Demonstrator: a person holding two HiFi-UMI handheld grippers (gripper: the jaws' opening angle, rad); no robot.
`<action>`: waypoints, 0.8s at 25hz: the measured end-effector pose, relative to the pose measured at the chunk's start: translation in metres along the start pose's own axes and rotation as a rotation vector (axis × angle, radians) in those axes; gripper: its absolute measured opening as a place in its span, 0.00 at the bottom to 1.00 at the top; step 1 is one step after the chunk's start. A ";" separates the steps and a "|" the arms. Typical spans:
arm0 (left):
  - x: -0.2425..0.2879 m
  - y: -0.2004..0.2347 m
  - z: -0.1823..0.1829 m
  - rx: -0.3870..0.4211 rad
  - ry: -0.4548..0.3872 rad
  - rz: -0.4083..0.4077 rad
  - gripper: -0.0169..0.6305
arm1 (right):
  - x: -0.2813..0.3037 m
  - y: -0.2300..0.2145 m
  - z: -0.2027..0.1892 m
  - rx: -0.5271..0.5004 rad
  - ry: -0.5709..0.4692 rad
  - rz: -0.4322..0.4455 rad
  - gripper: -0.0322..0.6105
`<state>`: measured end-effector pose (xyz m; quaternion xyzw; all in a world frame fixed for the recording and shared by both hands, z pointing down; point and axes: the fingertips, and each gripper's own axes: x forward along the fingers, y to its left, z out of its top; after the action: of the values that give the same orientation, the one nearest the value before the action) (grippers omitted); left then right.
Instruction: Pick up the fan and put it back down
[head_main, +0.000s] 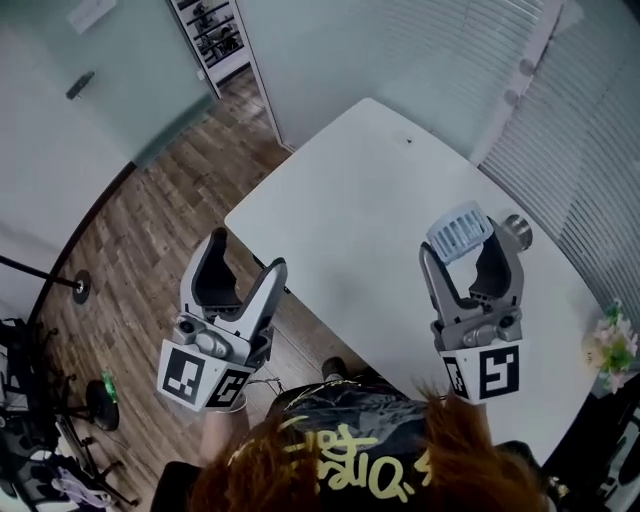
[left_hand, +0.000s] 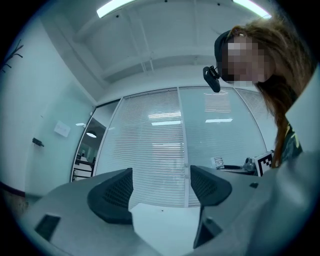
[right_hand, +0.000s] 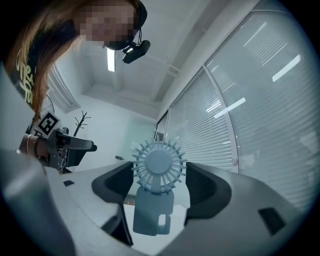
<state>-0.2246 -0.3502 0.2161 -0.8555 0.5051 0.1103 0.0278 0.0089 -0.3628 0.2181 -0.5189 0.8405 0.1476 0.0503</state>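
A small pale blue fan (head_main: 460, 232) with a round grille head sits between the jaws of my right gripper (head_main: 463, 256), above the white table (head_main: 340, 210). In the right gripper view the fan (right_hand: 158, 169) stands upright, its head spanning the gap between the two dark pads and its blocky base (right_hand: 151, 214) below; my right gripper (right_hand: 159, 189) is shut on it. My left gripper (head_main: 245, 256) hovers past the table's left edge, over the wooden floor. In the left gripper view its jaws stand apart around my left gripper (left_hand: 160, 192) with nothing between them.
A silver cylindrical object (head_main: 518, 231) lies on the table just beyond the fan. Flowers (head_main: 612, 345) stand at the table's right edge. Glass walls with blinds (head_main: 590, 150) close off the far and right sides. Stands and cables (head_main: 60, 420) crowd the floor at the lower left.
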 end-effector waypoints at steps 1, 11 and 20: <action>0.007 -0.005 -0.002 0.006 -0.002 -0.013 0.57 | 0.000 -0.004 -0.002 0.004 -0.008 -0.002 0.57; 0.022 -0.015 -0.023 0.023 0.009 -0.045 0.58 | -0.004 -0.016 -0.021 0.047 -0.019 -0.019 0.57; 0.019 -0.022 -0.020 0.017 0.027 -0.048 0.57 | -0.004 -0.019 -0.028 0.016 0.041 -0.029 0.57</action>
<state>-0.1933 -0.3592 0.2303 -0.8685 0.4858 0.0937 0.0311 0.0296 -0.3755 0.2420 -0.5334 0.8349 0.1297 0.0395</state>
